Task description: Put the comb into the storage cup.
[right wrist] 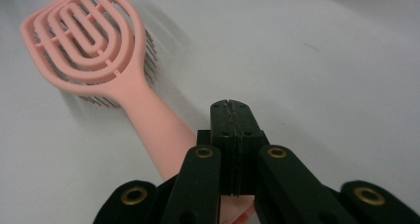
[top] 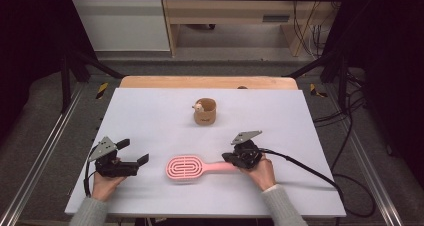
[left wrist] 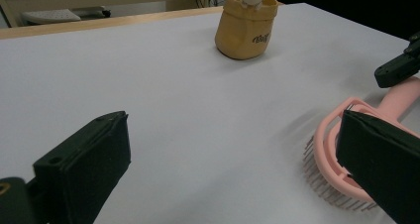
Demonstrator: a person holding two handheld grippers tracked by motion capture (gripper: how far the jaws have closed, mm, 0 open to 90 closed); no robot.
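we note a white table (top: 150,116), a tan cup (top: 205,112) far centre. pink hairbrush (top: 186,169) lies bristles down near the front edge. right gripper (top: 229,158) jaws pressed together above its handle; left gripper (top: 136,153) spread, beside the brush head.

A white-topped table (top: 150,116) stands on grey floor (top: 40,116) before pale wooden furniture (top: 235,8) and black cables (top: 350,111).

tabletop (top: 150,116): white sheet over a wooden board, lies before me | wooden cabinet (top: 225,11): beyond the far edge, on the floor | cables (top: 305,31): hang at its right side | black frame bars (top: 80,61): stand on both sides of me
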